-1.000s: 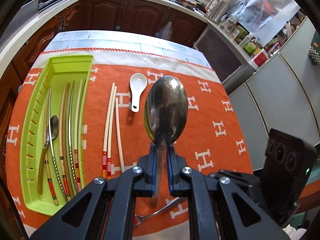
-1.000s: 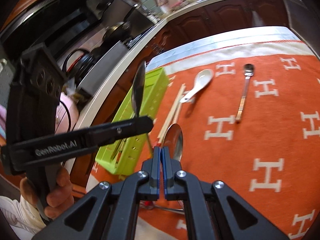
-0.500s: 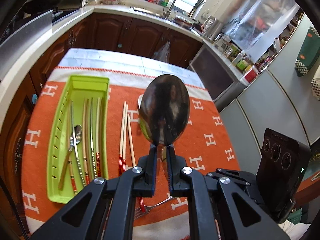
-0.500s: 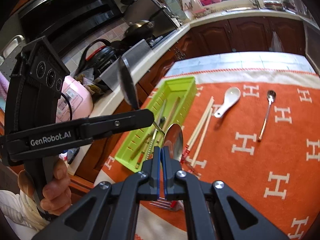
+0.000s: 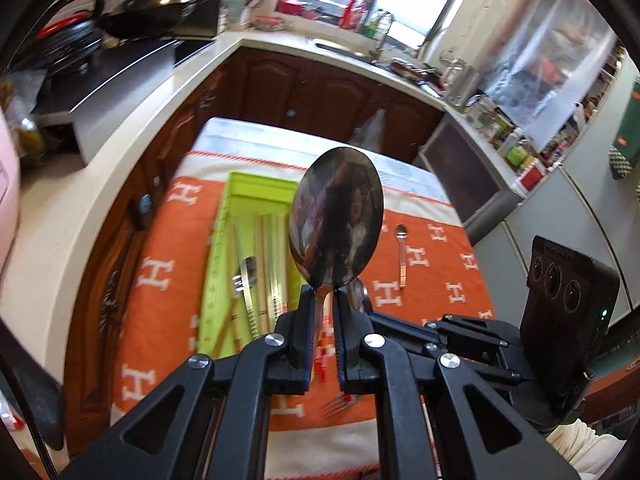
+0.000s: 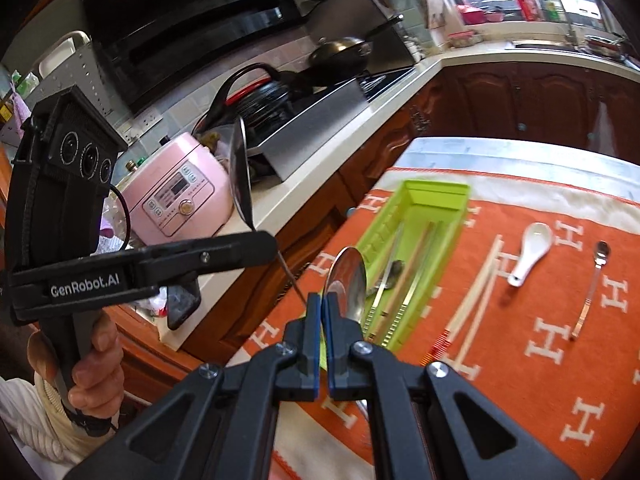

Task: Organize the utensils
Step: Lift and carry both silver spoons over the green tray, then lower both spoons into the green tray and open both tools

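Kitchen counter: tray part-filled; your left hand-held gripper clamps a big spoon, right another; chopsticks wait at three o'clock

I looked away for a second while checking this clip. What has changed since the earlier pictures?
Both claws have lifted up away from the orange cloth. The left claw still clamps its large metal spoon, the right claw its own spoon. Green tray, chopsticks, white soup spoon and small spoon lie as before.
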The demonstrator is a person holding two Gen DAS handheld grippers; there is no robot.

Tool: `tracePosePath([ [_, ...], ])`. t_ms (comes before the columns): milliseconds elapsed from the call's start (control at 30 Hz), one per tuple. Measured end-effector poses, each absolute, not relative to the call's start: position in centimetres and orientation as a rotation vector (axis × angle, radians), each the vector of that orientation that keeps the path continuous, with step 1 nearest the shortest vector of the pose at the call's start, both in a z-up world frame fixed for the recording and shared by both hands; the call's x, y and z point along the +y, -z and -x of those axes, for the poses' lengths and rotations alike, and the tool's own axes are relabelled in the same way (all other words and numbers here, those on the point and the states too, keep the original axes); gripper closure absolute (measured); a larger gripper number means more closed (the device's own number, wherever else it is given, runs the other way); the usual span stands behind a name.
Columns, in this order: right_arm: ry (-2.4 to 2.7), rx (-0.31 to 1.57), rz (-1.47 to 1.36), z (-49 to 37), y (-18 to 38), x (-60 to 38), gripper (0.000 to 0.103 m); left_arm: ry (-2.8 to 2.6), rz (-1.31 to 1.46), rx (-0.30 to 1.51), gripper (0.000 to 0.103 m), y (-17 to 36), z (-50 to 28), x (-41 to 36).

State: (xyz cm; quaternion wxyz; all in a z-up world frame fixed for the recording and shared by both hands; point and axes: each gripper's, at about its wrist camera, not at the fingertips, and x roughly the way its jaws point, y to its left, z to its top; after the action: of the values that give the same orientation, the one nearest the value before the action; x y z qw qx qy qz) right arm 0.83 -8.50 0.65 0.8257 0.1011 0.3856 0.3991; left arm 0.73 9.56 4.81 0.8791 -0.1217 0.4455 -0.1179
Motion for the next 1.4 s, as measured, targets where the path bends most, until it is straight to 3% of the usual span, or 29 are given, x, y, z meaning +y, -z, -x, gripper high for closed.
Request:
tracePosePath([
  [633,-0.716,0.984,-0.314,-7.3,4.9,-7.1,0.102,0.186,0.32,1.115,0.097,5.7,-10.8,10.0],
  [800,-0.674,1.005,-0.361,-9.3,5.5,-7.3,0.102,0.158,0.291,1.107,0.096,6.6,-10.5,9.8],
  [967,-0.637,1.036,-0.394,-11.4,6.2,-6.5,0.102,0.117,0.269,1.087,0.087,6.8,-9.8,10.2],
  [1400,-0.511,1.069,-0.462,-13.6,7.3,-6.2,0.098,0.054,0.262,1.066,0.081,7.5,-9.2,11.6],
])
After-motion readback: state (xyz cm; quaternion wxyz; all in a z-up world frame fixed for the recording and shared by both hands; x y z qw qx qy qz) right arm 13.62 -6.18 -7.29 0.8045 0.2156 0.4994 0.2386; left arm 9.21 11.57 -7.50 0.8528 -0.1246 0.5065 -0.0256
